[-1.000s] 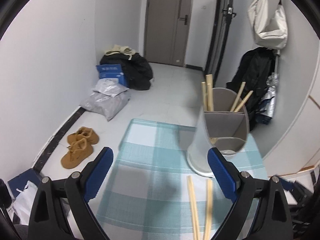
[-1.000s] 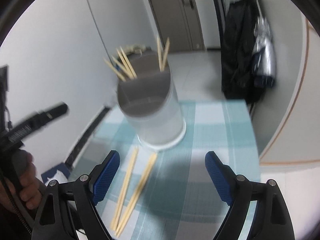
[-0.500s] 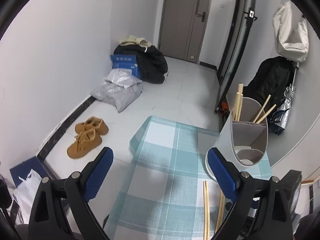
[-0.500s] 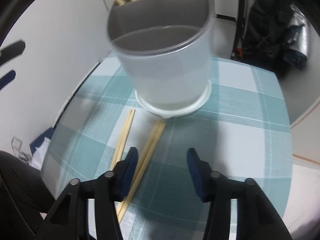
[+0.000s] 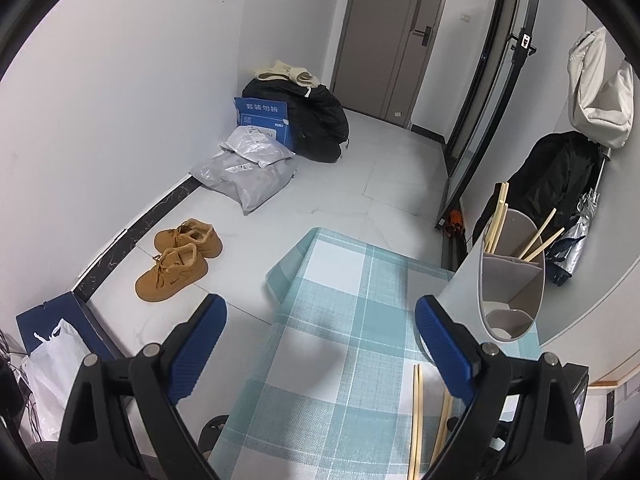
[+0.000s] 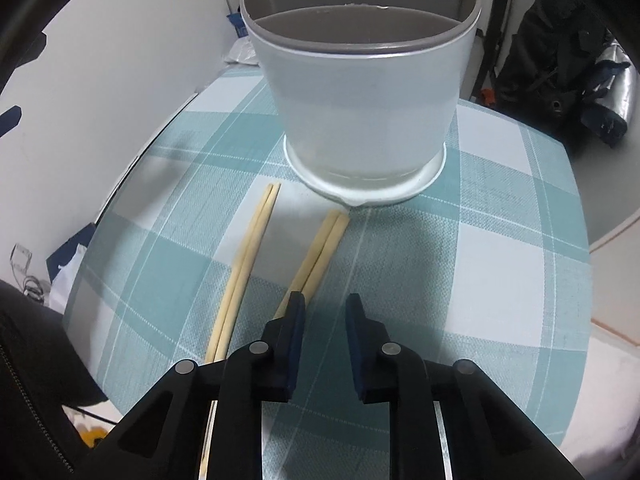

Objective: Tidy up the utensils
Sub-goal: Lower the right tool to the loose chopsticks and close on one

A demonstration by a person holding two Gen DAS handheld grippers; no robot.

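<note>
A white utensil holder (image 6: 362, 92) with grey dividers stands on a teal checked tablecloth (image 6: 472, 264). Two pairs of wooden chopsticks lie in front of it: a left pair (image 6: 246, 256) and a right pair (image 6: 324, 244). My right gripper (image 6: 325, 304) is low over the cloth, its jaws narrowed to a small gap, the left finger over the near end of the right pair, nothing held. My left gripper (image 5: 320, 332) is wide open and empty, high above the table's left part. The holder (image 5: 508, 276), with chopsticks standing in it, is at its right, and the loose chopsticks (image 5: 418, 412) lie below it.
The table's left edge (image 5: 280, 280) drops to a tiled floor with brown shoes (image 5: 176, 260), parcels (image 5: 248, 172) and a black bag (image 5: 316, 120). Dark clothes (image 6: 560, 52) hang at the right. A white bag (image 5: 52, 376) lies at bottom left.
My right gripper has come down toward the right pair of chopsticks and its jaws have narrowed from wide open to a small gap. My left gripper has risen and swung left, still wide open.
</note>
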